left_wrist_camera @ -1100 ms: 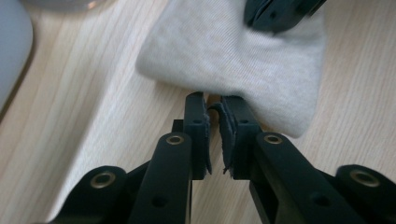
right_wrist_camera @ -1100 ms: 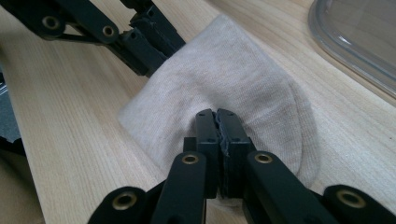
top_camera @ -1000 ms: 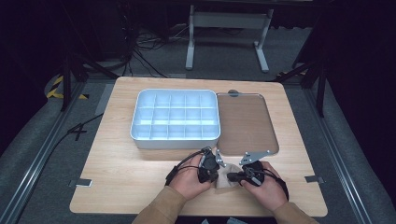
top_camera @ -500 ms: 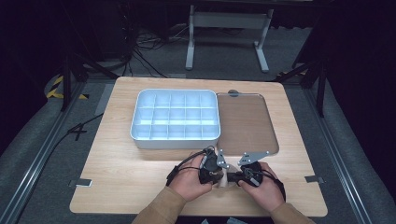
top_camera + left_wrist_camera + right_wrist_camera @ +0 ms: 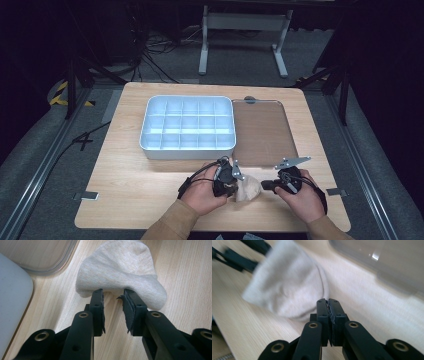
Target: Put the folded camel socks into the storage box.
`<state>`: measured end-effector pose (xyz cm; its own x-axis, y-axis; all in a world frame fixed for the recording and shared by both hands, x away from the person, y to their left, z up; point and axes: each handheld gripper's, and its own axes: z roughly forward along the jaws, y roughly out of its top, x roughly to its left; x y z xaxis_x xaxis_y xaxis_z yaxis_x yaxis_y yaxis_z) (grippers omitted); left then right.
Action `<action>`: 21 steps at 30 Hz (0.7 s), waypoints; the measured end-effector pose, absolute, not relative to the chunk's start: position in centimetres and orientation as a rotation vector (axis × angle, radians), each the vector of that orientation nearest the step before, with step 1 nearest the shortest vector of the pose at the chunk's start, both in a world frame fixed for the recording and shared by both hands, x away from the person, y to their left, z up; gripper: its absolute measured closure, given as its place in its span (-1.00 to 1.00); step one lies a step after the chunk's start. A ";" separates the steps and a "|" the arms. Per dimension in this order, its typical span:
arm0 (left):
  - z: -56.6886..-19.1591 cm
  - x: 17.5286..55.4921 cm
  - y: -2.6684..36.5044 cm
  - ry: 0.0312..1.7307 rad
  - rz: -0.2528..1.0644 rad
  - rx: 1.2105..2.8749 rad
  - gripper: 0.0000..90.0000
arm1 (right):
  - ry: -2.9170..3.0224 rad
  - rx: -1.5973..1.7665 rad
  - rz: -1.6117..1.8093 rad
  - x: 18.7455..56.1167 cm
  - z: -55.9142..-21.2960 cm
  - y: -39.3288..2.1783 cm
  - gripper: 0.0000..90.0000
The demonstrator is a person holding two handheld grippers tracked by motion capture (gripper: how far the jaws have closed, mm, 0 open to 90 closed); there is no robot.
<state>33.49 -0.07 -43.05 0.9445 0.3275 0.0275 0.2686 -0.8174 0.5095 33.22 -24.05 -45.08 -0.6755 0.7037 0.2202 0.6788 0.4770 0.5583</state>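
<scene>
Right gripper (image 5: pixel 267 184) has pulled back to the right, away from the small beige knitted sock (image 5: pixel 248 188), and now sits just beside it with a gap; in the earlier frames both grippers were bunched together over it. Left gripper (image 5: pixel 231 186) kept its place, and its jaws have just been opening: they now stand a little apart at the sock's (image 5: pixel 120 277) near edge, nothing pinched between them. Right jaws are pressed together, empty, with the sock (image 5: pixel 287 287) just ahead. Sock lies flat on the light wooden table (image 5: pixel 140 180), near its front edge, in front of the white compartmented plastic tray (image 5: pixel 188 150) and the clear brown-tinted lid (image 5: pixel 260 130).
</scene>
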 end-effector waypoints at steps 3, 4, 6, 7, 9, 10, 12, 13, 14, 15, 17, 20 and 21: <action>-43.1 33.4 -0.2 0.385 0.154 2.577 0.51 | 2.697 1.228 0.962 33.3 -45.8 -23.4 0.97; -43.1 33.4 -0.3 0.377 0.145 2.576 0.51 | 2.698 1.217 0.963 33.3 -45.9 -23.2 0.97; -43.2 33.3 -0.4 0.355 0.151 2.573 0.49 | 2.702 1.212 0.971 33.3 -45.9 -22.9 0.97; -43.2 33.2 -0.5 0.351 0.151 2.563 0.47 | 2.710 1.212 0.987 33.2 -46.0 -22.6 0.97; -43.1 33.2 -0.6 0.338 0.160 2.554 0.46 | 2.715 1.217 0.997 33.2 -46.0 -22.5 0.97; -43.0 33.2 -0.5 0.343 0.165 2.545 0.44 | 2.720 1.211 1.001 33.1 -46.1 -22.3 0.97; -42.9 33.2 -0.5 0.331 0.170 2.532 0.43 | 2.731 1.213 1.005 33.1 -46.2 -22.1 0.97; -42.8 33.1 -0.5 0.326 0.164 2.522 0.42 | 2.733 1.212 1.006 33.0 -46.3 -22.0 0.97; -42.8 33.1 -0.5 0.315 0.166 2.522 0.41 | 2.737 1.215 1.015 33.0 -46.3 -21.8 0.97; -42.8 33.0 -0.6 0.318 0.163 2.519 0.40 | 2.735 1.219 1.021 33.0 -46.3 -21.8 0.97; -42.8 33.0 -0.6 0.299 0.163 2.520 0.36 | 2.737 1.223 1.021 32.9 -46.3 -21.7 0.97; -42.6 32.8 -0.4 0.267 0.153 2.508 0.27 | 2.730 1.233 1.022 32.9 -46.3 -21.8 0.96; -42.4 32.8 -0.4 0.249 0.141 2.504 0.25 | 2.728 1.240 1.024 32.8 -46.3 -21.8 0.96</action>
